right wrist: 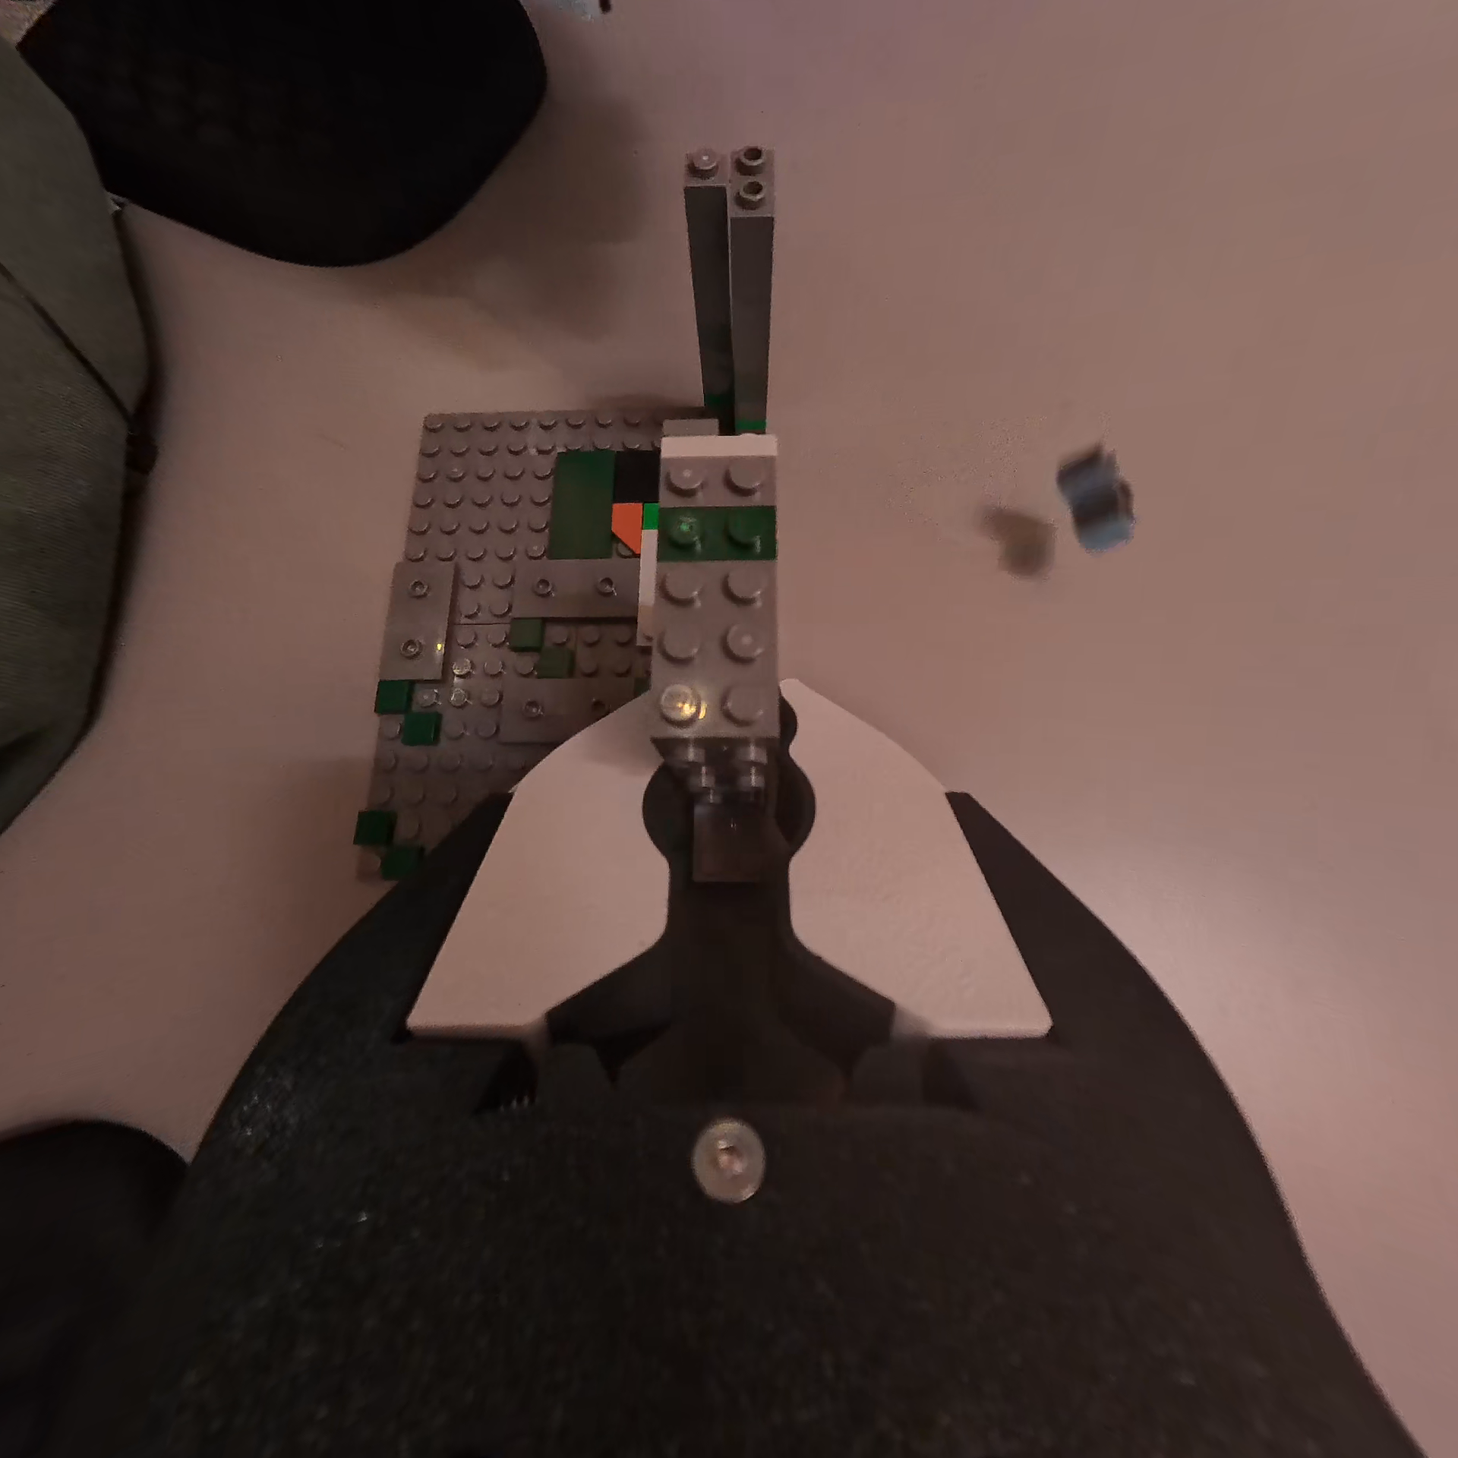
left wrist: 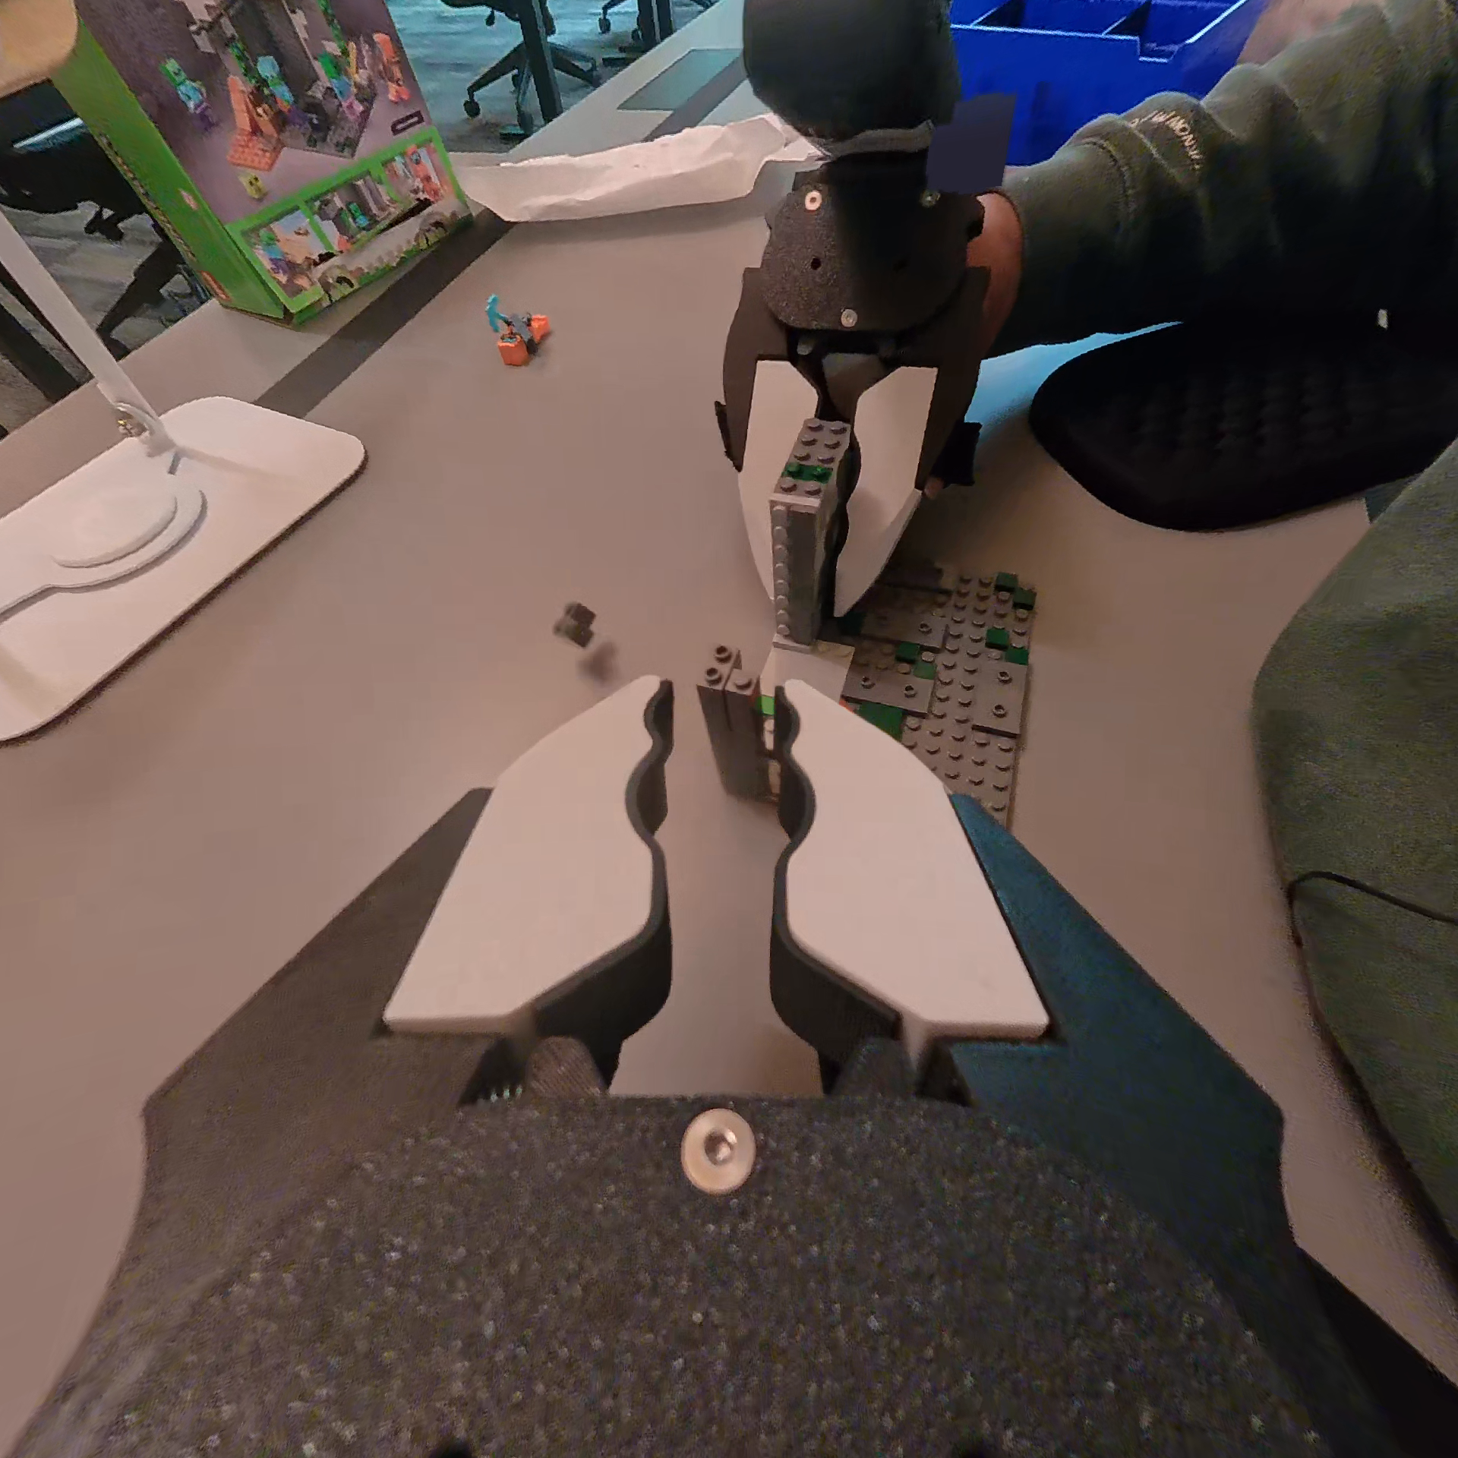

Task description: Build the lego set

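Observation:
A grey studded baseplate [left wrist: 966,710] with green tiles lies on the table; it also shows in the right wrist view [right wrist: 489,505]. A tall dark grey column [left wrist: 730,734] stands at its corner, also seen from above [right wrist: 730,276]. My right gripper [right wrist: 718,749] is shut on a grey wall block with a green band [right wrist: 714,631] and holds it upright at the plate's edge; both also show in the left wrist view, gripper [left wrist: 836,505] and block [left wrist: 809,536]. My left gripper [left wrist: 726,702] is open and empty, and the column shows through its gap.
A small dark piece [left wrist: 580,623] is blurred just above the table left of the column, also in the right wrist view [right wrist: 1097,501]. A set box [left wrist: 260,150], a white lamp base [left wrist: 158,513], an orange and blue figure [left wrist: 517,335], white paper [left wrist: 631,170], a blue bin [left wrist: 1104,55] and a person's sleeve [left wrist: 1183,229] surround the work area. The grippers' ends are close to 12 cm from one another.

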Demonstrator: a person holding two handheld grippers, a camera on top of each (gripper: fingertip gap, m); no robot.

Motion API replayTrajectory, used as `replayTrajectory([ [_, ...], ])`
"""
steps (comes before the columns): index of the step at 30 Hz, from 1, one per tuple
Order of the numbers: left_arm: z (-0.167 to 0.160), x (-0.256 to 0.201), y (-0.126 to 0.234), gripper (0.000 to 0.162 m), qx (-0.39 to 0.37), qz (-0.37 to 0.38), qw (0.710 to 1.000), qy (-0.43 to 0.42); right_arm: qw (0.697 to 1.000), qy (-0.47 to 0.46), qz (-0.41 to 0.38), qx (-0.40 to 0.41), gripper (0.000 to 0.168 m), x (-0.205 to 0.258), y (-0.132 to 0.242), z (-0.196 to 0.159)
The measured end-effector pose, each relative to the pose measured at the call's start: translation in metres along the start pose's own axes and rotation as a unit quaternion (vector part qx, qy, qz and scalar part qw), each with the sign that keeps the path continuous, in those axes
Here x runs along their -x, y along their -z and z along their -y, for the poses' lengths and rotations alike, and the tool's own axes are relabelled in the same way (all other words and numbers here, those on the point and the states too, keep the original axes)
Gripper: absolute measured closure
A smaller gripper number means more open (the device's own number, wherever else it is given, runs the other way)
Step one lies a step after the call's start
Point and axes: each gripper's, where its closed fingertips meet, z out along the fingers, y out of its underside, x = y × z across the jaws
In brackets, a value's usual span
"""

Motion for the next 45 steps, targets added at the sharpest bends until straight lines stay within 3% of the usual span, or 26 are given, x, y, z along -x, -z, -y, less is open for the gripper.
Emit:
replayTrajectory([
  [6,-0.001,0.015,-0.007,0.139,0.010,0.013,1.000,0.008,1.000,-0.001,-0.001,-0.002,0.150,-0.001,0.000,0.000],
  [8,0.002,0.020,-0.007,0.139,0.003,0.018,1.000,0.013,1.000,-0.004,0.007,-0.009,0.142,0.001,0.003,0.002],
  [13,0.007,0.025,-0.006,0.141,-0.014,0.031,0.999,0.021,0.995,-0.029,0.043,-0.089,0.132,0.002,0.048,0.027],
  [17,0.005,0.028,-0.009,0.141,-0.026,0.038,0.998,0.035,0.991,-0.060,-0.053,-0.107,0.142,-0.047,0.077,0.031],
  [20,0.004,0.028,-0.011,0.141,-0.026,0.041,0.998,0.040,0.991,-0.078,-0.060,-0.094,0.142,-0.070,0.072,0.030],
  [25,0.004,0.024,-0.008,0.142,-0.028,0.052,0.998,0.035,0.989,-0.053,-0.134,0.018,0.140,-0.118,0.044,0.000],
  [29,-0.002,0.021,-0.010,0.142,-0.027,0.048,0.997,0.044,0.989,-0.054,-0.136,0.034,0.138,-0.132,0.024,-0.008],
  [32,-0.007,0.021,-0.012,0.142,-0.023,0.046,0.997,0.049,0.990,-0.055,-0.129,0.034,0.151,-0.134,0.020,-0.008],
  [34,-0.008,0.022,-0.013,0.143,-0.025,0.043,0.997,0.054,0.993,-0.073,-0.094,0.011,0.152,-0.123,0.018,0.003],
  [37,-0.007,0.027,-0.015,0.143,-0.029,0.047,0.997,0.051,0.984,-0.161,0.043,-0.062,0.152,-0.084,0.016,0.041],
  [42,0.011,0.045,-0.014,0.136,-0.040,0.103,0.994,-0.014,0.928,-0.245,0.216,-0.178,0.151,-0.053,0.023,0.103],
  [45,0.039,0.044,-0.007,0.138,-0.081,0.118,0.989,-0.039,0.895,-0.262,0.265,-0.246,0.152,-0.050,0.038,0.137],
])
